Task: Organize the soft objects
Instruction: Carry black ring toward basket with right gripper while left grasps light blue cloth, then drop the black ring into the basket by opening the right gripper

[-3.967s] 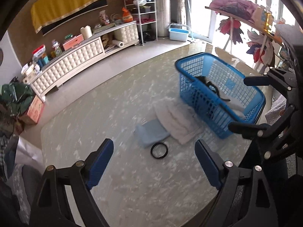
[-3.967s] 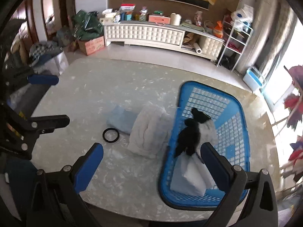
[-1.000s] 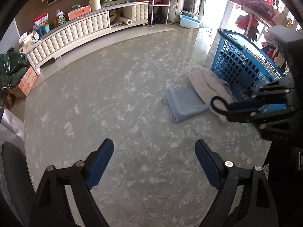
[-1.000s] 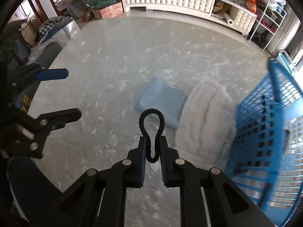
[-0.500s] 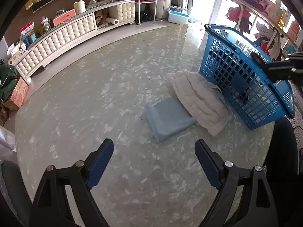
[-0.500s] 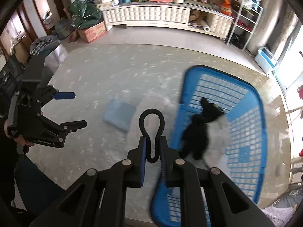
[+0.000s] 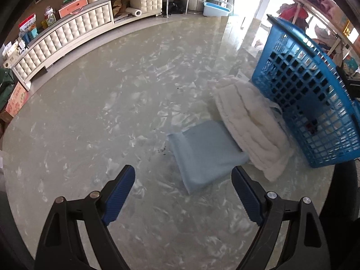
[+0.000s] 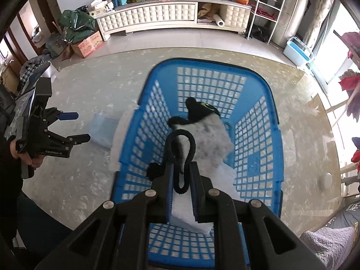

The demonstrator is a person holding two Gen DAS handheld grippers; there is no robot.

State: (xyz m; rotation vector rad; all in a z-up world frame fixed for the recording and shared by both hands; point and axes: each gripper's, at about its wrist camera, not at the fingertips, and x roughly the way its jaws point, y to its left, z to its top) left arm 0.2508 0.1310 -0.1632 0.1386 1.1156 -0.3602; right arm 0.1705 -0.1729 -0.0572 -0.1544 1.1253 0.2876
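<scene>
- Blue-padded left gripper (image 7: 183, 187) hangs spread wide and empty above the marble table (image 7: 112, 112), aimed at the light blue folded cloth (image 7: 205, 155), probably its next pick.
- White fluffy towel (image 7: 249, 126) lies just beside that cloth, leaning against the blue basket (image 7: 315, 103), handy for dropping in.
- Right gripper (image 8: 181, 176) is clamped on a black hair tie (image 8: 180, 155), held over the basket's inside above a black-and-white soft thing (image 8: 202, 132), likely so a release lands it there.
</scene>
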